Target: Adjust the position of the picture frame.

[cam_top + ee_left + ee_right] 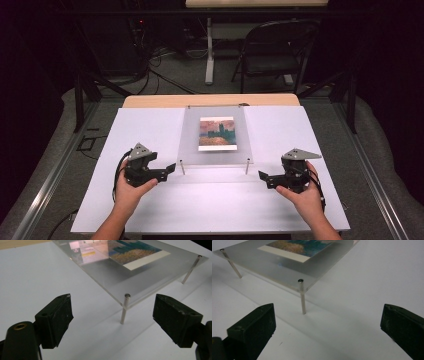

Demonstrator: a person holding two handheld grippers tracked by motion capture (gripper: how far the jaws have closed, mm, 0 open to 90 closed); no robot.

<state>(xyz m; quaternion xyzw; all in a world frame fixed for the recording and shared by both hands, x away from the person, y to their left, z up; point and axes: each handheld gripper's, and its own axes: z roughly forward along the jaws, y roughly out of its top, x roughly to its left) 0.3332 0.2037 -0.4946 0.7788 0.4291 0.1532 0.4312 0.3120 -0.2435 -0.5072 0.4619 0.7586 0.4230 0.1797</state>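
Frame (216,136) of clear acrylic, mid-table on thin metal legs; likely stiff, slick, easily scratched. Best gripped at near corners, beside legs. Left gripper (169,169) and right gripper (263,176) flanking frame, jaws wide, empty.

Clear stand (215,150) on the bench (150,210) at frame centre, picture (217,133) on it, left tongs (170,169) lower left, right tongs (263,177) lower right, chair (275,50) behind at top.
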